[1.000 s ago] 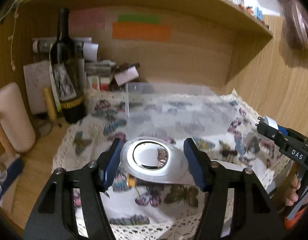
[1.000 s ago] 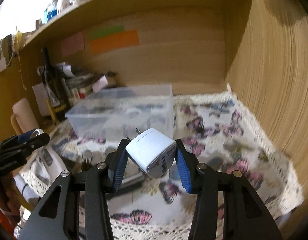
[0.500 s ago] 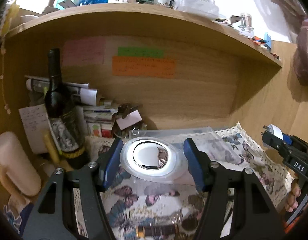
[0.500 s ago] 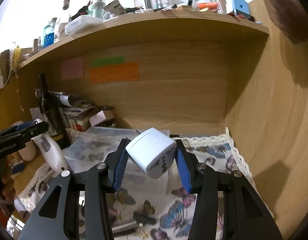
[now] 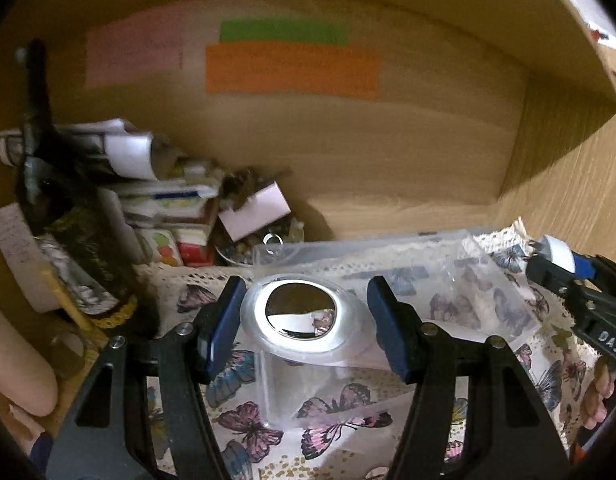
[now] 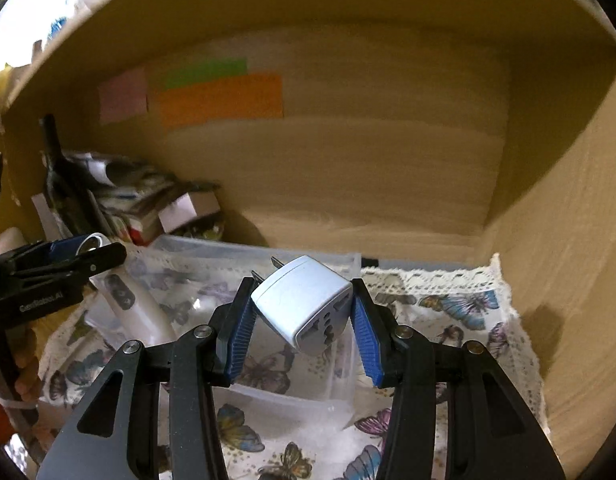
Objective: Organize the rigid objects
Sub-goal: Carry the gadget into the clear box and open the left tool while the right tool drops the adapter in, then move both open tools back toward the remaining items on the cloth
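My left gripper (image 5: 304, 320) is shut on a white oblong device with a shiny round metal end (image 5: 302, 312); from the right wrist view its white body (image 6: 132, 304) hangs below the left gripper (image 6: 88, 248). My right gripper (image 6: 304, 316) is shut on a white travel plug adapter (image 6: 304, 304) with its prongs pointing away. Both are held above a clear plastic box (image 5: 407, 272), which also shows in the right wrist view (image 6: 228, 256). The right gripper shows at the right edge of the left wrist view (image 5: 555, 256).
A butterfly-print cloth (image 6: 459, 312) covers the desk inside a wooden alcove. A dark wine bottle (image 5: 48, 200), rolled papers and small boxes (image 5: 168, 208) crowd the back left. Coloured notes (image 5: 292, 68) are stuck on the back wall. A wooden side wall (image 6: 567, 240) stands at the right.
Both views have tilted back down from the shelf toward the clear box and cloth. Both grippers keep hold of their objects, and the box now lies closer under them.
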Motion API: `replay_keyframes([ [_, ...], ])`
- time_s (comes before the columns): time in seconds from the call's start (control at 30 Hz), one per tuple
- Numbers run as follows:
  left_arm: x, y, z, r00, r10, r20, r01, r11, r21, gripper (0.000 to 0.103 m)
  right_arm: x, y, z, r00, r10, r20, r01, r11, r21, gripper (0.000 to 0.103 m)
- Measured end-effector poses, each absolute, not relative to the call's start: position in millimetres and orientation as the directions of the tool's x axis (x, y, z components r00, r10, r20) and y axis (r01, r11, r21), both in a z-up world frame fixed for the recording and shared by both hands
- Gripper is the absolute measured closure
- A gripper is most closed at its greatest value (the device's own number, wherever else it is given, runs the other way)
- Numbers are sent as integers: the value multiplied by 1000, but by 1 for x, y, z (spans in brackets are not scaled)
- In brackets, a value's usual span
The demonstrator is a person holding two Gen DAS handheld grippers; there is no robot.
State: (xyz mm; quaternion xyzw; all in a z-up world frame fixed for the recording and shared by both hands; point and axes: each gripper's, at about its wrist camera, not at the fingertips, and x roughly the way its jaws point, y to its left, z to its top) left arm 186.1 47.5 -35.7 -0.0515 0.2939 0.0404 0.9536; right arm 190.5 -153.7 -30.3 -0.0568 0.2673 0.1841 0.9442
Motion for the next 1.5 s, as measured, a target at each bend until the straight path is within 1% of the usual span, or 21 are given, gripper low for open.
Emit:
replay_keyframes([
  [0.2, 206, 38, -54, 792, 57, -608, -96, 995, -32, 41, 219, -140, -57, 727, 309, -614, -401, 916, -15, 60],
  [0.5, 220, 32, -71, 769, 83, -634, -106, 994, 1, 41, 231, -124, -80, 674, 298, -676, -432, 901, -34, 61],
  [0.6, 224, 33, -76, 754, 71, -653, -103, 995, -11, 41, 235, -121, -84, 664, 289, -689, -432, 901, -39, 60],
  [0.8, 224, 29, -77, 751, 82, -655, -100, 995, 10, 40, 237, -120, -85, 661, 281, -696, -426, 904, -39, 60],
  [0.9, 221, 29, -72, 760, 67, -646, -96, 995, -10, 40, 236, -119, -84, 660, 280, -697, -428, 903, -43, 60],
  [1.03, 214, 30, -60, 772, 54, -634, -89, 996, -24, 40, 233, -120, -78, 668, 286, -687, -429, 902, -42, 57],
  [1.07, 211, 30, -57, 775, 49, -630, -86, 996, -29, 39, 232, -121, -77, 672, 286, -683, -428, 903, -43, 56],
  [1.13, 205, 31, -49, 783, 44, -620, -86, 996, -38, 33, 226, -124, -70, 686, 289, -668, -423, 905, -43, 52],
  [1.2, 196, 33, -41, 795, 39, -605, -86, 995, -50, 23, 219, -128, -60, 705, 296, -645, -417, 908, -38, 43],
  [1.23, 191, 34, -36, 803, 36, -595, -85, 995, -55, 21, 213, -132, -54, 714, 304, -631, -416, 909, -33, 41],
  [1.27, 184, 34, -32, 809, 35, -586, -84, 995, -56, 16, 210, -133, -51, 720, 308, -622, -416, 909, -31, 39],
  [1.3, 178, 34, -28, 816, 37, -577, -85, 995, -55, 11, 203, -136, -45, 730, 311, -609, -416, 909, -35, 35],
  [1.33, 172, 34, -25, 822, 41, -567, -87, 995, -54, 8, 196, -138, -40, 741, 311, -595, -414, 909, -41, 33],
  [1.37, 165, 34, -22, 828, 44, -559, -87, 995, -50, 4, 190, -139, -38, 749, 310, -585, -412, 910, -45, 26],
  [1.4, 158, 34, -20, 833, 46, -552, -85, 995, -46, 3, 183, -141, -34, 759, 309, -573, -410, 911, -51, 21],
  [1.5, 142, 31, -19, 836, 51, -547, -76, 997, -23, 1, 163, -145, -29, 772, 310, -555, -410, 910, -63, 19],
])
